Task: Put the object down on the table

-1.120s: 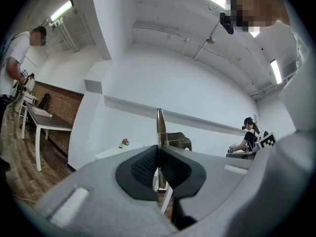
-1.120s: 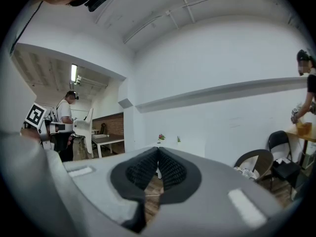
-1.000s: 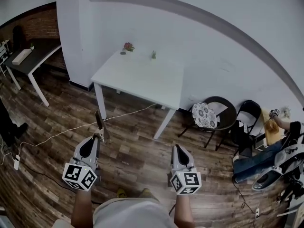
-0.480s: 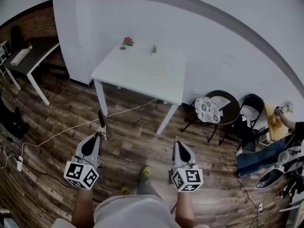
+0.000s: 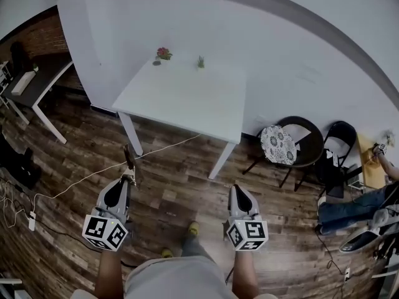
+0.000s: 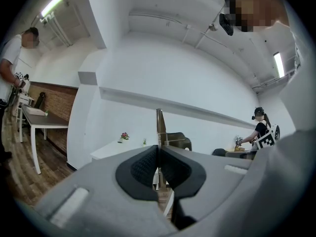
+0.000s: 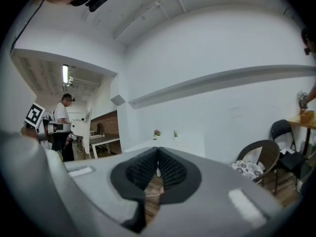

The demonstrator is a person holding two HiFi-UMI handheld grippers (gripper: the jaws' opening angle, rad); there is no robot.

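The head view looks down on a person standing on a wood-plank floor, with a gripper in each hand at the bottom of the frame.

The left gripper, at lower left, has its jaws pressed together on the object. This is a narrow, thin, dark strip that sticks out past the jaw tips toward the top of the frame. In the left gripper view, the strip rises straight up from between the closed pads, seen almost edge-on in the centre of the frame. A small pale fitting sits beside it just above the pads. We cannot tell what kind of tool it is.

The right gripper, at lower right, has its jaws closed together with nothing between them.

The table is white and fills the upper centre of the head view, well apart from both grippers with open floor between. A small flower pot and a green sprig stand near its far edge. The rest of the top is bare.

We judge the object to be light, stiff and slim. It is pinched at one end, so the long free end could lever and twist in the pads. The surest hold looks like the present one, with the flat faces against the pads at the lower end. It likely needs to be laid flat and low before release, so that it does not bounce or slide.
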